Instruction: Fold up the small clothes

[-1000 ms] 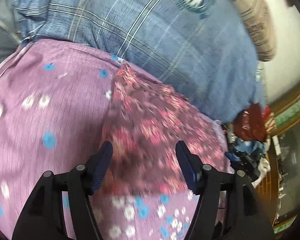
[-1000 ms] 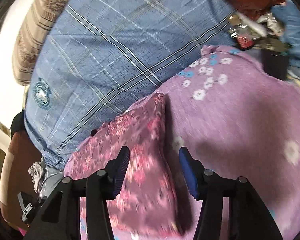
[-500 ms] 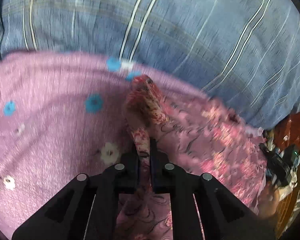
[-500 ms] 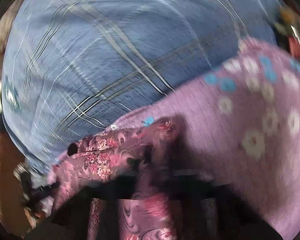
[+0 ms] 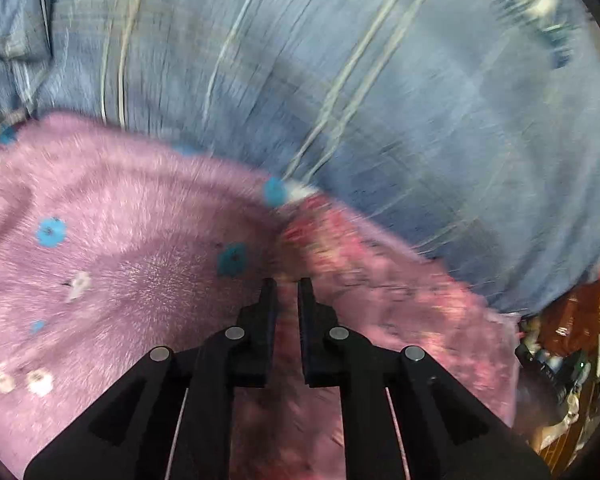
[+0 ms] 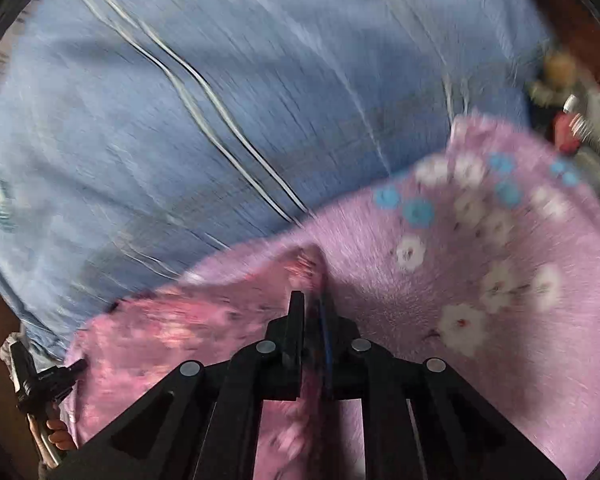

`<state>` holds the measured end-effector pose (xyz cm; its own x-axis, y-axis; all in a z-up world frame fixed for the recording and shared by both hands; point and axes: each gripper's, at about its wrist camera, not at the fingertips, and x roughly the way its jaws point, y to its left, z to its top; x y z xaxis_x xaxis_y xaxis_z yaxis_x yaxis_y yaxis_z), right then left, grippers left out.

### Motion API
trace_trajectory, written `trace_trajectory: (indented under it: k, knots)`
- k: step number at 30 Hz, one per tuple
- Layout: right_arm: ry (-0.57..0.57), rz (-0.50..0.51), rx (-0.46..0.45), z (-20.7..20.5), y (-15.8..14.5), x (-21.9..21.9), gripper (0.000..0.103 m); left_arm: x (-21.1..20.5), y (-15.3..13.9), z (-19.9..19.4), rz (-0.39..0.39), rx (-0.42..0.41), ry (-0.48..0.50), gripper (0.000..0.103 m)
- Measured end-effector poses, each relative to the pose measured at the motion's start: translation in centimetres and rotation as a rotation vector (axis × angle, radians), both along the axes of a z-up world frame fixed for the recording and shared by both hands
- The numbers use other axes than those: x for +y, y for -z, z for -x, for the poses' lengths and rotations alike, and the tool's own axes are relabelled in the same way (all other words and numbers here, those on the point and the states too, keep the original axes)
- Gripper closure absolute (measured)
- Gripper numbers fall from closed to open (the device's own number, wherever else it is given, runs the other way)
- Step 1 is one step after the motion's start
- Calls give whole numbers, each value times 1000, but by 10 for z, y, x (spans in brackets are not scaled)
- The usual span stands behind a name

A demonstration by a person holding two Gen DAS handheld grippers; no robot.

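A small dark-pink floral garment (image 5: 400, 304) lies on a purple fleece blanket (image 5: 120, 264) dotted with blue and white flowers. My left gripper (image 5: 287, 282) is shut on the garment's left edge, with a thin fold of cloth pinched between the fingers. In the right wrist view the same garment (image 6: 188, 328) spreads to the left over the blanket (image 6: 480, 280). My right gripper (image 6: 312, 296) pinches its right edge; its jaws are opening slightly, and cloth still sits pressed between the pads. Both views are motion-blurred.
A blue plaid bedsheet (image 5: 340, 80) (image 6: 220, 100) covers the far half of both views. Cluttered items (image 5: 568, 328) sit at the right edge of the left wrist view and at the upper right (image 6: 572, 120) of the right. A hand (image 6: 58, 438) and a black device (image 6: 40, 376) show at lower left.
Both grippers stood open over the garment a second ago; they have moved forward and down and shut on its two side edges. The blanket's far edge now sits closer.
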<state>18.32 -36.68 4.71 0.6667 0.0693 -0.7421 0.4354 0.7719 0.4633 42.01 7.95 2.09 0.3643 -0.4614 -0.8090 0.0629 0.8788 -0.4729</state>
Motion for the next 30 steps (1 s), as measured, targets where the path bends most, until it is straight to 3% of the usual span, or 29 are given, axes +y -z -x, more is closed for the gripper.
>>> trace_trajectory:
  k: [3, 4, 5, 7, 10, 11, 13, 16, 18, 20, 23, 26, 28, 30]
  knots:
    - [-89, 8, -155, 28, -33, 22, 84, -7, -29, 33, 34, -82, 64, 80]
    - [-117, 25, -183, 39, -37, 33, 80, -13, -29, 44, 21, -84, 79, 60]
    - [-129, 32, -189, 45, -36, 38, 74, -21, -26, 49, 3, -74, 90, 50]
    - [-164, 55, -149, 56, -20, 53, 73, -36, -9, 62, -56, -35, 135, 50]
    - [-191, 120, 59, 54, 27, 65, 77, -49, 24, 71, -177, 52, 175, 52]
    - [-173, 168, 6, 62, 21, 69, 78, -49, 19, 75, -196, 22, 173, 52]
    - [-166, 182, 40, 62, 10, 74, 74, -39, 7, 75, -150, 54, 160, 52]
    - [-194, 120, -110, 72, -22, 86, 74, -15, -11, 70, -40, 68, 93, 51]
    - [-226, 134, -188, 68, -42, 104, 73, 2, -20, 67, -16, 68, 50, 51]
    - [-268, 125, -207, 50, -47, 128, 73, 19, -20, 64, 3, 97, 14, 51]
    - [-327, 125, -160, 24, -29, 155, 73, 31, -12, 55, 21, 146, 3, 51]
    - [-384, 122, 73, -7, 25, 177, 71, 30, 0, 55, 38, 185, -5, 49]
    - [-377, 186, 39, -5, 27, 184, 72, 36, 5, 54, 54, 196, -3, 48]
    - [-370, 164, 45, -5, 21, 186, 71, 33, 12, 53, 72, 210, 18, 43]
